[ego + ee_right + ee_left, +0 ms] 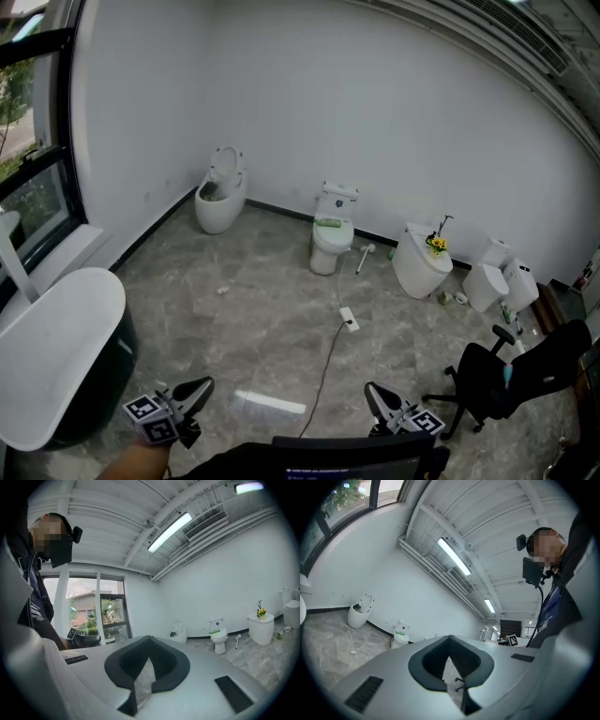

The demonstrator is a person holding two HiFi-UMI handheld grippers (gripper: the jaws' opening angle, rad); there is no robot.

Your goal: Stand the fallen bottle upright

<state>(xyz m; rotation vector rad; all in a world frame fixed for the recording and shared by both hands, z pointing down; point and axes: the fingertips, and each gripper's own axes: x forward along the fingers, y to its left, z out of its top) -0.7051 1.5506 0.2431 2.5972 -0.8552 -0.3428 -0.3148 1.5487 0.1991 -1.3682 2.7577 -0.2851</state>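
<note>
Near the bottom edge of the grey stone floor (253, 319), a pale bottle (269, 405) lies on its side, its length running left to right. It sits between the two tongs and touches neither. The left tongs (202, 385) hang just to its left, pressed together at the tips with nothing pinched. The right tongs (372, 390) hang farther off on the bottle's other side, likewise pressed together and empty. A black cable (328, 361) crosses the floor toward the bottom edge, passing just right of the bottle. Against the far wall (375, 112) stands a white toilet (330, 239). A black office chair (492, 380) stands at the floor's right edge, and a white tub (56, 347) at its left edge.
</note>
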